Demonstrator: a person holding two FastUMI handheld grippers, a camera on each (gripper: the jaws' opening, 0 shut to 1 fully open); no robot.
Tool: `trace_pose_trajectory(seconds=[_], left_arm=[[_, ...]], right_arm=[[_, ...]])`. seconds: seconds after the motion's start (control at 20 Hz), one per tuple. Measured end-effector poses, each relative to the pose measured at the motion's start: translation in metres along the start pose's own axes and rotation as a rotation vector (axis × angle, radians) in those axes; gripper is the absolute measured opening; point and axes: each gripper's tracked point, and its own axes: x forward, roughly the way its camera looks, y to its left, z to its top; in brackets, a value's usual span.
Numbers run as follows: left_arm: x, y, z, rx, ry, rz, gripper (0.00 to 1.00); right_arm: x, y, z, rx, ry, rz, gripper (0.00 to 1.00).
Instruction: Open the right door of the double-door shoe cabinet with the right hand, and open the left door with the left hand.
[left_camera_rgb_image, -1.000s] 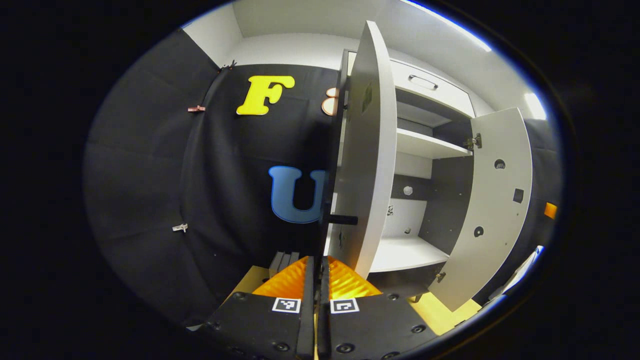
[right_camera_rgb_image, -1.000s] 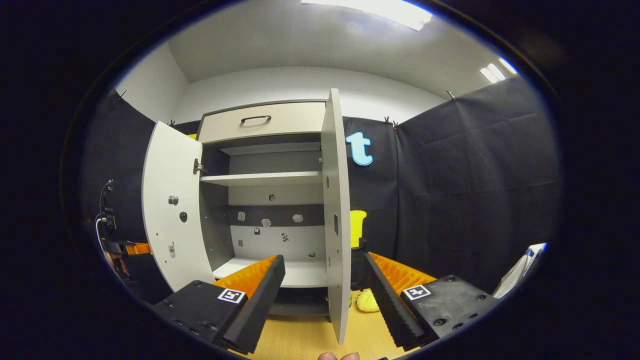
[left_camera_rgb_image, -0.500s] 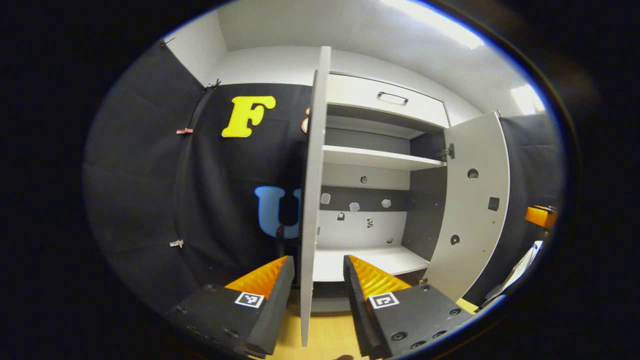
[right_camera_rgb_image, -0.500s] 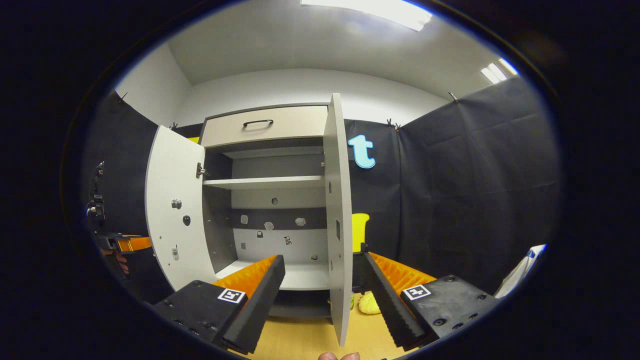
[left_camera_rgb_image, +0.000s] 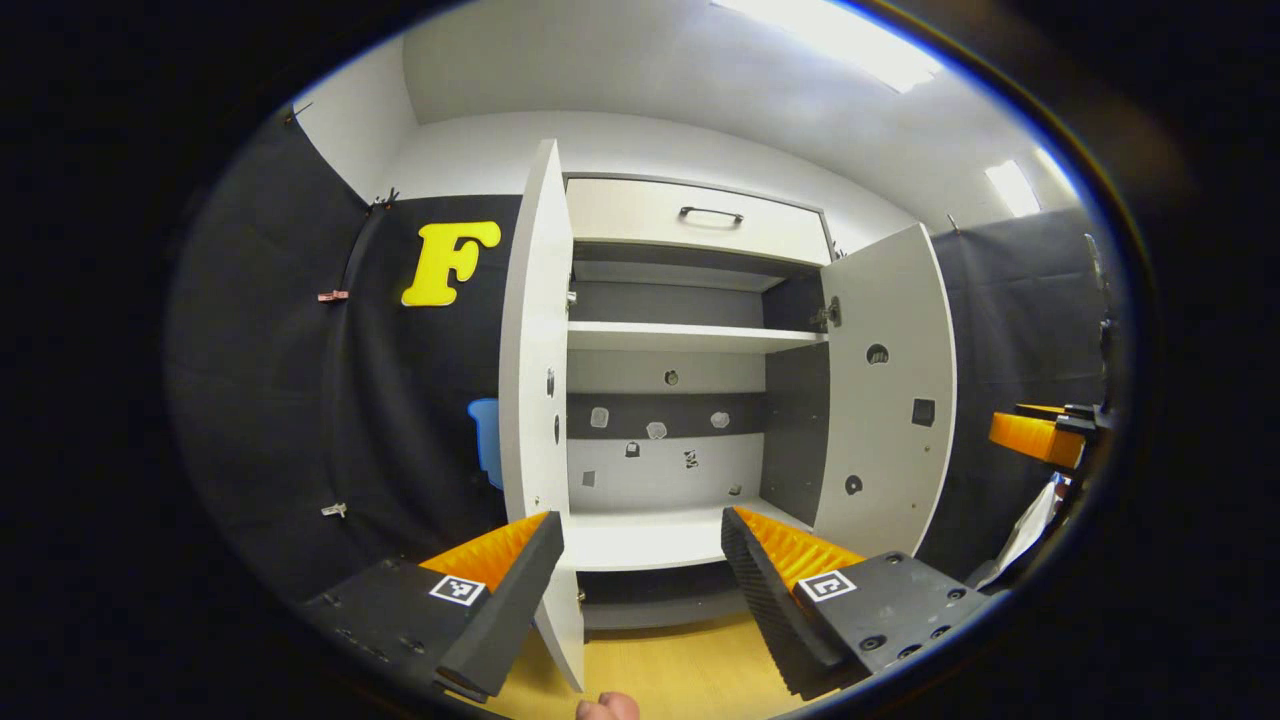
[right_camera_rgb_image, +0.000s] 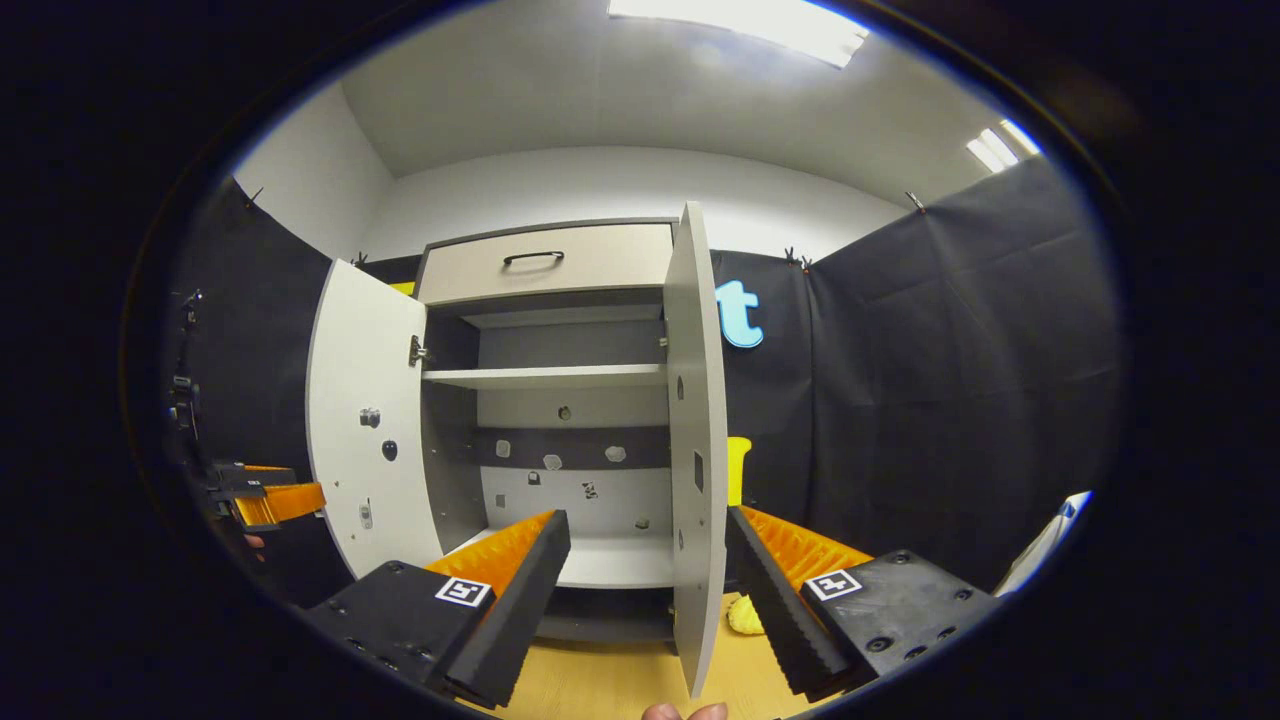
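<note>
The shoe cabinet (left_camera_rgb_image: 680, 338) has both doors swung open, showing bare shelves. In the left gripper view the left door (left_camera_rgb_image: 535, 400) stands nearly edge-on just beside my left finger, and the right door (left_camera_rgb_image: 890, 390) is open wide. My left gripper (left_camera_rgb_image: 640, 560) is open, holding nothing. In the right gripper view the right door (right_camera_rgb_image: 697, 470) stands edge-on between the spread fingers of my right gripper (right_camera_rgb_image: 645, 555), which is open and not pressing on it. The left door (right_camera_rgb_image: 365, 440) shows its inner face, with the left gripper (right_camera_rgb_image: 265, 500) beyond it.
A shut drawer with a dark handle (left_camera_rgb_image: 712, 214) tops the cabinet. The floor (left_camera_rgb_image: 680, 670) is light wood. A small yellow object (right_camera_rgb_image: 745, 615) lies on it behind the right door. Black cloth walls close in both sides. The right gripper (left_camera_rgb_image: 1040, 437) hangs at far right.
My left gripper went from shut to open, drew back from the left door and turned right to face the cabinet's inside. The right gripper stayed open and barely shifted.
</note>
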Motion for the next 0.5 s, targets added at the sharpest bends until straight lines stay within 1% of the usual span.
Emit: trace_pose_trajectory(seconds=[0.25,0.3,0.5], left_arm=[[-0.016,-0.008,0.003,0.027,-0.012,0.048,0.99],[-0.018,-0.008,0.003,0.033,-0.018,0.059,0.98],[-0.025,-0.018,0.001,0.002,-0.027,0.086,0.98]], right_arm=[[0.001,0.013,0.001,0.002,0.000,0.038,0.98],[0.002,0.017,0.003,0.007,-0.005,0.050,0.98],[0.004,0.027,0.002,0.011,-0.002,0.080,0.98]])
